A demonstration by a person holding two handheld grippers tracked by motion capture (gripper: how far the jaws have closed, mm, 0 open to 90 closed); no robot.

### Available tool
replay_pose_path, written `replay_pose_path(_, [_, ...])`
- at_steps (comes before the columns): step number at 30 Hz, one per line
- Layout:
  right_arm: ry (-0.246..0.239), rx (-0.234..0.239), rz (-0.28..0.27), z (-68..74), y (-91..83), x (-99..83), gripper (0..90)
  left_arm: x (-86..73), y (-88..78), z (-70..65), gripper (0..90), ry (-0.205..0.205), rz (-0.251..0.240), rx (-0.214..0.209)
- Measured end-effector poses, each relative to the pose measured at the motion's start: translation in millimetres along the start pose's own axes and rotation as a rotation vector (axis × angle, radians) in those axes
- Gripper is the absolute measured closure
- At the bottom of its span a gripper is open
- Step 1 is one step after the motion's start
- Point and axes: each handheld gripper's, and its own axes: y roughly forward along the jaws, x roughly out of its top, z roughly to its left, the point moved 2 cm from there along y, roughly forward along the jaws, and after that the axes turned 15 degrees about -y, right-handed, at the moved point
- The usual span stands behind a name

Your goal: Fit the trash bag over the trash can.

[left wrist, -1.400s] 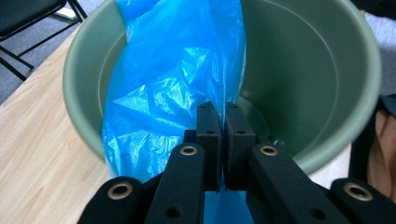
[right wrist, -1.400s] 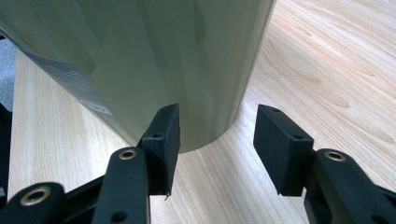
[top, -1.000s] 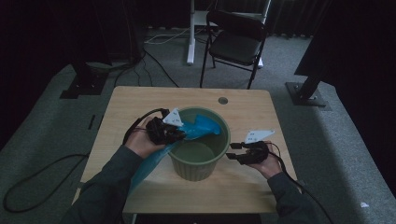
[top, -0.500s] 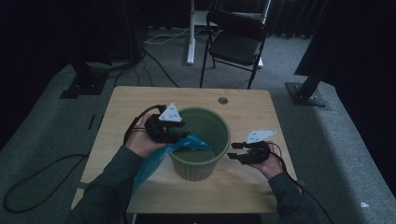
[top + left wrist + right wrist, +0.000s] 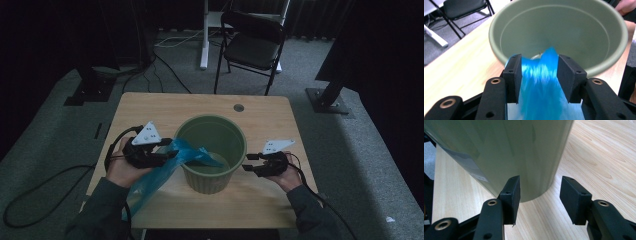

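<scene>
Since the earlier frames my left gripper (image 5: 167, 150) had drawn back from over the bin (image 5: 212, 152) toward the table's left side, and the blue bag (image 5: 165, 167) had come with it, now draped over the bin's near-left rim instead of lying across the mouth. My left jaws had just been opening; the bag (image 5: 541, 82) lay between them, but the pads (image 5: 514, 75) stood apart and I judged the film loose, not clamped. My right gripper (image 5: 250, 164) held its place at the bin's right side, jaws spread, low at the wall (image 5: 506, 152); its left pad (image 5: 511, 192) was at or just off the wall, and I could not tell which.

The bag hung with one end just inside the bin and the rest trailing off the table (image 5: 280, 120) edge toward me. The step in hand looked like lining the bin.

Procedure, as I judged it:
1. Re-grip the bag near its mouth, not mid-length.
2. Take a single layer only, so the mouth can open.
3. Steady the bin with the right gripper before pulling.
4. Lift the film clear of the rim, then stretch it across; dragging may tip the bin.
</scene>
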Motion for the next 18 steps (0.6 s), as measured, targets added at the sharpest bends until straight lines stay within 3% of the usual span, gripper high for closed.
replay_pose_path(6, [-0.013,-0.019,0.005,4.0,4.1,6.3,52.7,-12.4,6.7,20.1,56.2,-0.059,0.02,-0.003])
replay_pose_path(11, [-0.033,-0.018,0.004,6.9,7.6,11.2,53.5,-12.8,15.2,24.2,57.5,-0.071,0.024,0.001])
replay_pose_path(18, [-0.025,-0.011,-0.017,7.3,5.0,12.1,53.4,-5.2,20.0,29.3,57.8,-0.079,0.0,0.005])
